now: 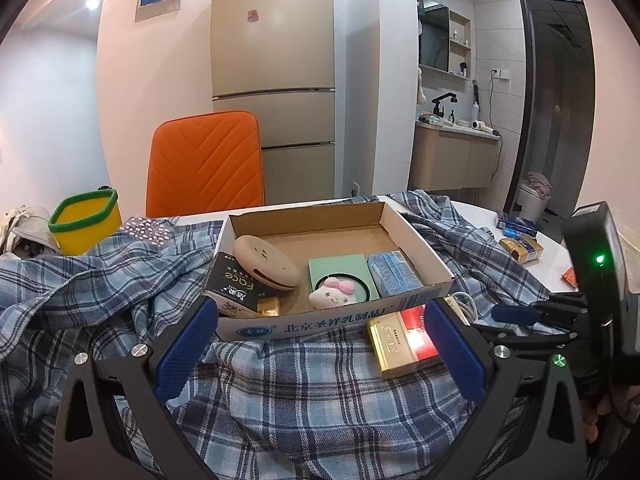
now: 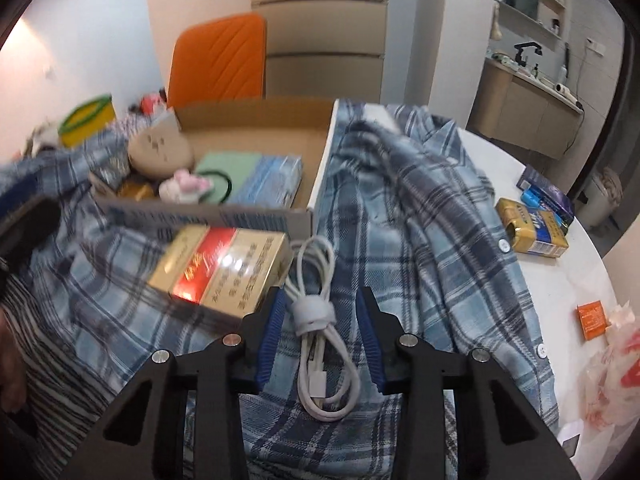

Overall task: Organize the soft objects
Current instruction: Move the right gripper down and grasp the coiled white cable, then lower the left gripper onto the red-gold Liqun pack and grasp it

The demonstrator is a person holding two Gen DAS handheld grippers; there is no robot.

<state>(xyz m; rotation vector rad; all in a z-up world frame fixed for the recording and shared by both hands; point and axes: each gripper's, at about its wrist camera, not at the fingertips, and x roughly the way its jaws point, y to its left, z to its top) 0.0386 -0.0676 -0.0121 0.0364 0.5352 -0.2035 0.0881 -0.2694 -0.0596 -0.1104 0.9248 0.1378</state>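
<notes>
1. From the left wrist camera we see the left gripper (image 1: pixel 320 340) with its jaws spread wide and nothing between the pads, hovering over the plaid shirt (image 1: pixel 312 396) that drapes the bench (image 1: pixel 480 216).
2. Just ahead sits the cardboard box (image 1: pixel 416 240), resting on the shirt, with a beige pouch (image 1: pixel 266 266), a green card (image 1: pixel 340 270), a small plush toy (image 1: pixel 334 290) and a blue tissue pack (image 1: pixel 392 274) inside.
3. A gold and red carton (image 1: pixel 400 340) lies against the box's near wall, close to our right finger.
4. From the right wrist camera, the right gripper (image 2: pixel 322 316) straddles a bundled white cable (image 2: pixel 316 320) lying on the shirt; the jaws are narrowed, yet the pads seem not to touch it, though blur makes this uncertain.
5. The carton crowds the left finger, and the box stands just behind.
6. To the right, small packets (image 2: pixel 532 226) and a plastic bag (image 2: pixel 616 364) rest on bare bench.
</notes>
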